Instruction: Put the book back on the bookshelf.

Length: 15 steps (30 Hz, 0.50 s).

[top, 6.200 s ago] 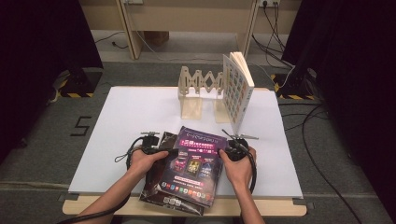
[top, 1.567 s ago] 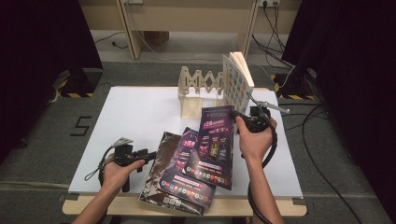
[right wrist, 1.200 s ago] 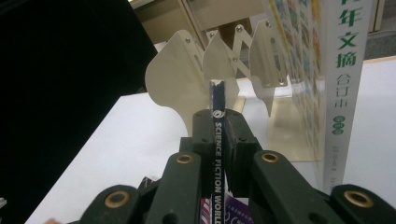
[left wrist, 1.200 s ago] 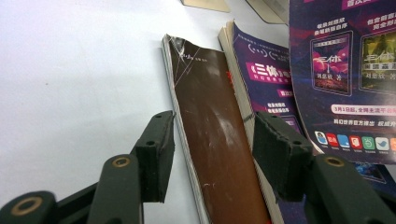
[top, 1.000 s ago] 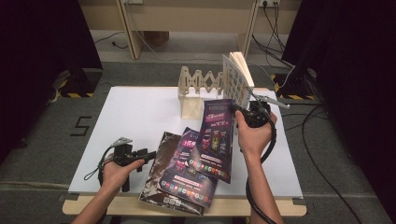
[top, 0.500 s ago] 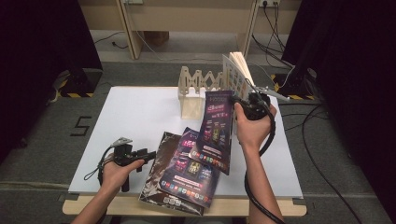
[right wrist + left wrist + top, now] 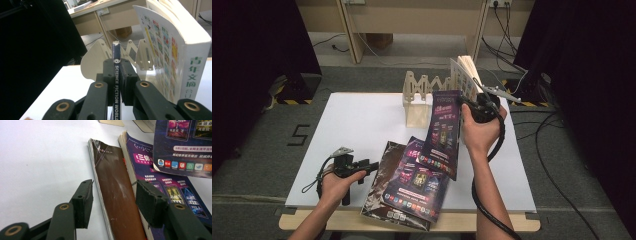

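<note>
My right gripper [image 7: 476, 108] is shut on the spine of a purple magazine [image 7: 443, 131] and holds it upright above the table, just in front of the wooden rack [image 7: 421, 91]. In the right gripper view the pads [image 7: 125, 75] clamp the magazine's spine [image 7: 116, 53], with the rack [image 7: 94, 60] behind it. Two more magazines lie near the table's front edge: a purple one [image 7: 416, 186] on top of a dark brown one [image 7: 379, 181]. My left gripper [image 7: 362, 166] rests open beside them on the left, its jaws [image 7: 113, 202] facing the brown magazine's [image 7: 117, 195] edge.
A thick white book [image 7: 465, 75] stands in the right end of the rack, seen close as the white book [image 7: 175, 50] in the right gripper view. The white table [image 7: 362, 120] has free room at left and back. Cables and desk legs lie on the floor beyond.
My right gripper has lifted the purple magazine a little higher and nearer the rack, turning it more upright. The left gripper has stayed where it was.
</note>
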{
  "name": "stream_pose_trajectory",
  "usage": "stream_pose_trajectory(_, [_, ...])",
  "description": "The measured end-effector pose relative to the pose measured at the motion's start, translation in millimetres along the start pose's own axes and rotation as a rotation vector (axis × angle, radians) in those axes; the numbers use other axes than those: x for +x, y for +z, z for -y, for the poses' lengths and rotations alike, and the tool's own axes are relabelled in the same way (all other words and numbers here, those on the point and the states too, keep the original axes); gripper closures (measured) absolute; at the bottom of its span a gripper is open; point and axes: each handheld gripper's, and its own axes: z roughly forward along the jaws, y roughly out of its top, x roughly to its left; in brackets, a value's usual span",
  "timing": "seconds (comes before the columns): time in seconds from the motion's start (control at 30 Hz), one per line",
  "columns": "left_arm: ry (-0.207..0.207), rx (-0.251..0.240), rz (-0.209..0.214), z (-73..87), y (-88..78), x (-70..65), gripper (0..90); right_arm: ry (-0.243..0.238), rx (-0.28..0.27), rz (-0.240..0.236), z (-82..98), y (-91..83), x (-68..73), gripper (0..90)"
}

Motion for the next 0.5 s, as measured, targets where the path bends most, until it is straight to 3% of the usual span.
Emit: stream_pose_trajectory(0.5, [-0.002, -0.003, 0.002, 0.5, 0.1, 0.8, 47.2, 0.013, -0.023, -0.013, -11.6, 5.3, 0.4, 84.8])
